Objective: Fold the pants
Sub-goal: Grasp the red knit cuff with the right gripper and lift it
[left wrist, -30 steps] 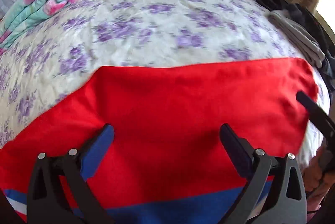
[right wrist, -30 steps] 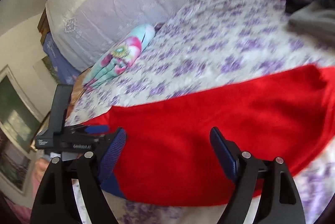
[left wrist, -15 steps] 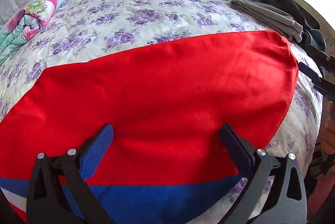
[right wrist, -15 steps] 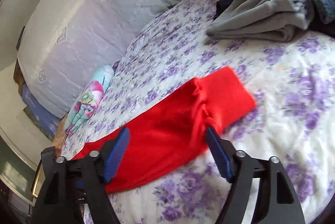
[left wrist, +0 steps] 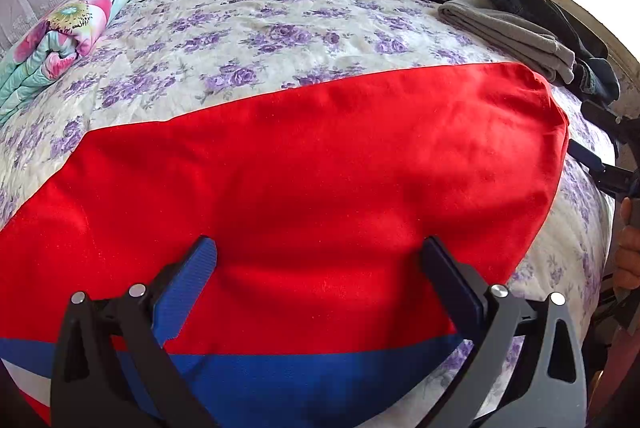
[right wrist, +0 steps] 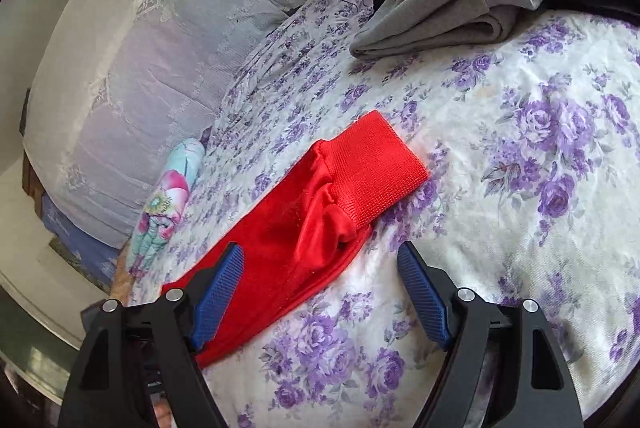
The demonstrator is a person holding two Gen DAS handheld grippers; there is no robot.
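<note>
Red pants (left wrist: 312,179) with a blue and white side stripe (left wrist: 280,380) lie flat across the floral bed. My left gripper (left wrist: 320,260) is open and empty, hovering just above the red fabric near the stripe. In the right wrist view the pants' leg end with its ribbed red cuff (right wrist: 376,163) lies on the bedspread. My right gripper (right wrist: 320,264) is open and empty, just short of the cuff end, with its left finger over the leg. The right gripper also shows at the right edge of the left wrist view (left wrist: 600,151).
A folded grey garment (left wrist: 508,31) (right wrist: 444,7) and dark jeans (left wrist: 560,23) are piled at the bed's far right side. A rolled floral blanket (left wrist: 56,35) (right wrist: 168,195) lies at the far left. The bedspread (left wrist: 280,15) stretches behind the pants to the lace-covered headboard (right wrist: 160,67).
The left gripper has pulled back and risen slightly, showing more of the bed. The right gripper has swung right along the leg to the cuff end. Both stayed open.
</note>
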